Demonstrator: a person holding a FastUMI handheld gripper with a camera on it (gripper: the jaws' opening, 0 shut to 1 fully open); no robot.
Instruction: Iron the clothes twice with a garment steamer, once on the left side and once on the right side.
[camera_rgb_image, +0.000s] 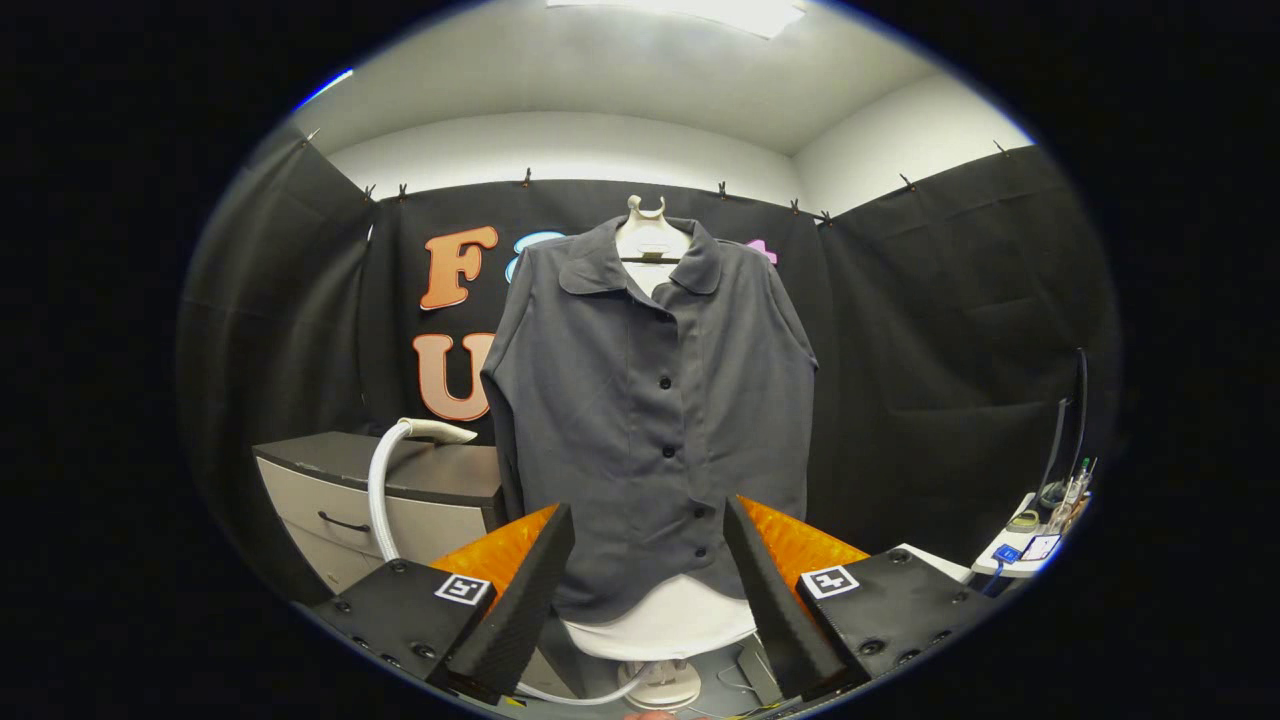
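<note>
The gripper (648, 590) has its two fingers spread wide and gripping nothing; one grey shirt (650, 420) hangs buttoned on one white mannequin torso (665, 620) just beyond the fingertips, its lower hem showing between them. One garment steamer head (440, 431) with one white hose (380, 490) rests on the top edge of one grey drawer cabinet (400, 500), beyond the left finger and well apart from it.

shirt (650, 420): grey cloth, matt, smooth
steamer hose (380, 490): white plastic, glossy
fingers (520, 590): spread apart, black, textured, matt
cabinet (400, 500): smooth grey panels
</note>
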